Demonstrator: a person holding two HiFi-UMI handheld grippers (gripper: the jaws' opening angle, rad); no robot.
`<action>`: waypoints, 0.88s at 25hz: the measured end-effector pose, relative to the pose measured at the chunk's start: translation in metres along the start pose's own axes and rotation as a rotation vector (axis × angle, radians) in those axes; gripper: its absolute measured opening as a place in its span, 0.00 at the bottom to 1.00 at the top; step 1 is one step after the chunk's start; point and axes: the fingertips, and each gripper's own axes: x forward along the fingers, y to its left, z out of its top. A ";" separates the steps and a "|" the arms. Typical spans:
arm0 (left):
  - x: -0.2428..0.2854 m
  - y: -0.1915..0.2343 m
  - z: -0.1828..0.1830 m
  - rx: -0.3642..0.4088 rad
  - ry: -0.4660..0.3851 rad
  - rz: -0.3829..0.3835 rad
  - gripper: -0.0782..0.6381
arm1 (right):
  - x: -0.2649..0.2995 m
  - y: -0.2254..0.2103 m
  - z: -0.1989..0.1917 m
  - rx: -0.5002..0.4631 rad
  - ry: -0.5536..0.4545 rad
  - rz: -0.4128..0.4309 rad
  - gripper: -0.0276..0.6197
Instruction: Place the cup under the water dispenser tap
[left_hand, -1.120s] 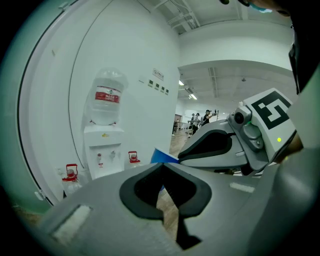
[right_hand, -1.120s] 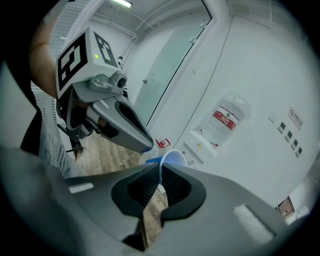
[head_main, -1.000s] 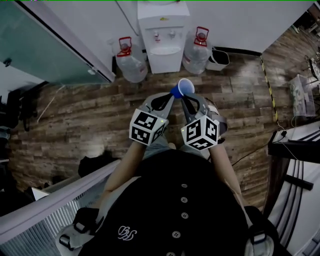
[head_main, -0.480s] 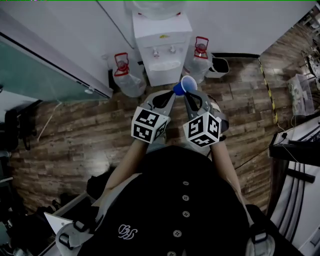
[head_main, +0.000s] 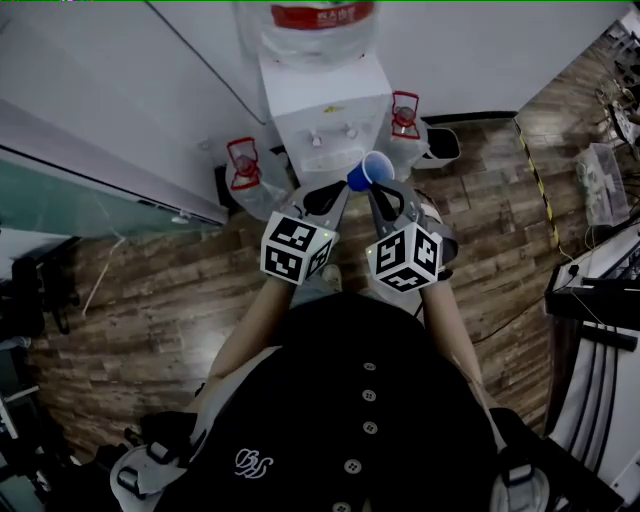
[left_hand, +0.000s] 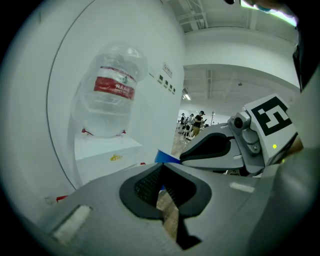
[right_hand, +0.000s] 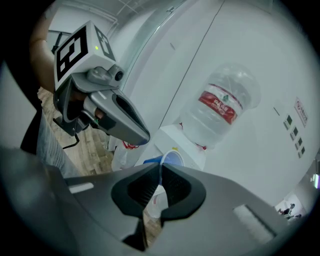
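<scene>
Your right gripper (head_main: 376, 192) pinches the blue cup (head_main: 372, 172) before the water dispenser (head_main: 322, 105).
Head view: the cup sits tilted at five o'clock of the taps (head_main: 350, 131). Left gripper view: your left gripper (left_hand: 161, 166) has its jaws pressed together on nothing, with the cup at one o'clock beyond them. Right gripper view: the jaws clamp the cup's rim.

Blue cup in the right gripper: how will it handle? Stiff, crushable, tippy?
Probably light: the cup hangs tilted from the right gripper, pinched by one wall at the rim alone. That thin wall likely flexes, so a hard squeeze may buckle it. The base looks narrower than the mouth, so it may tip easily once set down.
</scene>
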 end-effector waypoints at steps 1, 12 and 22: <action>0.002 0.006 0.000 0.002 0.005 -0.006 0.11 | 0.005 -0.003 0.002 0.001 0.004 -0.003 0.07; 0.018 0.044 -0.027 -0.029 0.062 -0.059 0.11 | 0.044 -0.001 -0.008 0.037 0.077 0.013 0.07; 0.035 0.052 -0.056 -0.089 0.117 -0.093 0.11 | 0.057 0.009 -0.038 0.057 0.145 0.057 0.07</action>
